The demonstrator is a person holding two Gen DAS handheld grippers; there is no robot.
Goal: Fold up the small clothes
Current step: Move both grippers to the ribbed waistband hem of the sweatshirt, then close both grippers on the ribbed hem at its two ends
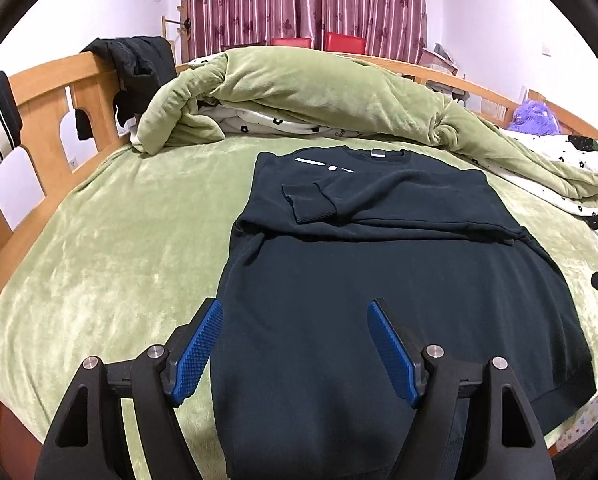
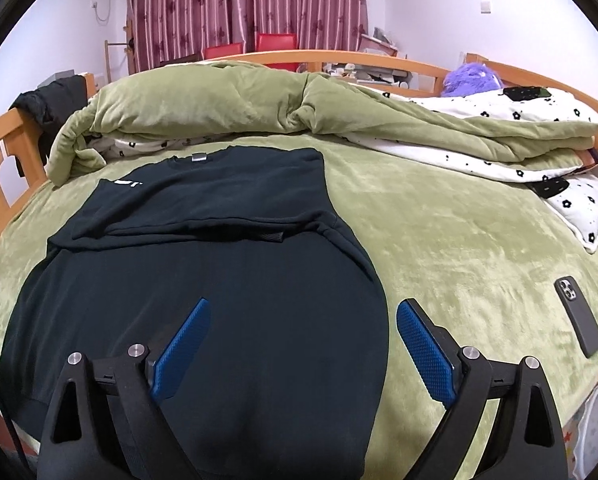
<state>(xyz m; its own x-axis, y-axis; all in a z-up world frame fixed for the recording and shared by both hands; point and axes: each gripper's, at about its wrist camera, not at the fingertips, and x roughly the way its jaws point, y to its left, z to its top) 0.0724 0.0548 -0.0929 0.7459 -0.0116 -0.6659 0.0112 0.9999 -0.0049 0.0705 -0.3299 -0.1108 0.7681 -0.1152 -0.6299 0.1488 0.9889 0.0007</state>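
on my left, the left gripper (image 1: 295, 344) hangs open and empty over the near hem of the dark sweatshirt (image 1: 379, 280), lower centre of frame. sleeves look folded across already, so i judge the bottom-up fold comes next: both hem corners pinched together. on my right, the right gripper (image 2: 303, 346) gapes wide, empty. collar points to the top of the frame, long axis running away from me.

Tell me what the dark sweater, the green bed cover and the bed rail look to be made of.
Dark sweater: looks like matte knit cotton or fleece, with ribbed cuffs; exact fibre unclear.
Green bed cover: plush, velvety pile, probably synthetic fleece; it shows shiny streaks where the nap lies differently.
Bed rail: light wood with a smooth, probably varnished finish.
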